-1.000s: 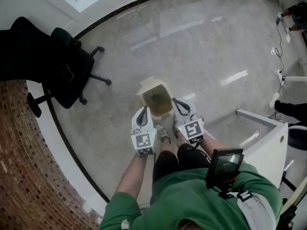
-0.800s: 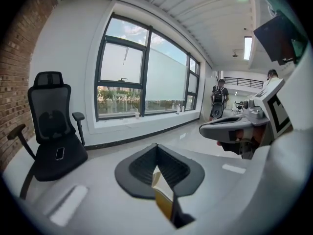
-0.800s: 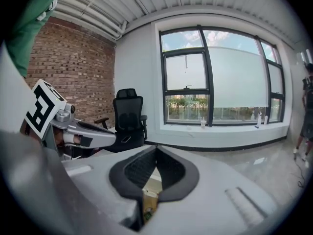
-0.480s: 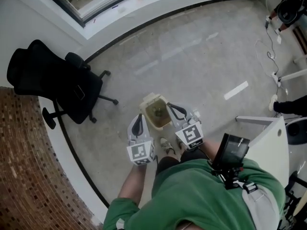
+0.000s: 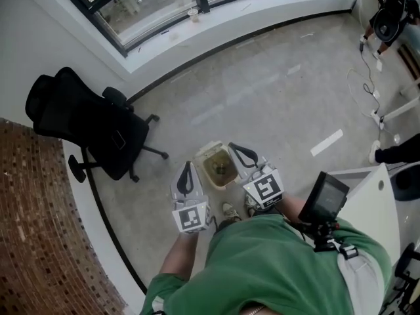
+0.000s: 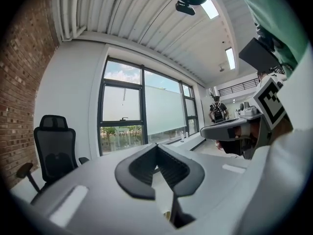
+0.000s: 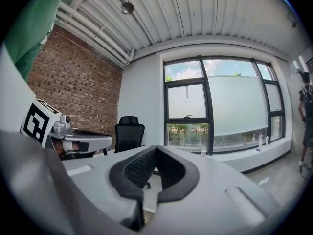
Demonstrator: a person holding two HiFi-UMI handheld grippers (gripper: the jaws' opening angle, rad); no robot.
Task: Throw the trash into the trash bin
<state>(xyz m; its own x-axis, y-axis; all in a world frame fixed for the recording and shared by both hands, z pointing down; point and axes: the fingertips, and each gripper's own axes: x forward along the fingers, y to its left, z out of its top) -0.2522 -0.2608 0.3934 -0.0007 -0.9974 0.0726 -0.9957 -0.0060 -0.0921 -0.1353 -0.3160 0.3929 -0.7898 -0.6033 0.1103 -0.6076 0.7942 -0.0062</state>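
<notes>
A beige open trash bin stands on the grey floor right in front of the person's feet, with some dark trash at its bottom. My left gripper hovers high above the floor at the bin's left side, jaws shut and empty. My right gripper hovers at the bin's right side, also shut with nothing held. In the left gripper view the closed left gripper points level toward the windows. The right gripper view shows the right gripper closed, and the bin is out of sight in both gripper views.
A black office chair stands to the left by the brick wall. A white table is at the right. A window sill with a cup runs along the back. A person with a backpack stands far off.
Both grippers and the head camera have risen; the bin now looks smaller and farther below. The grippers stay shut and flank the bin as before.
</notes>
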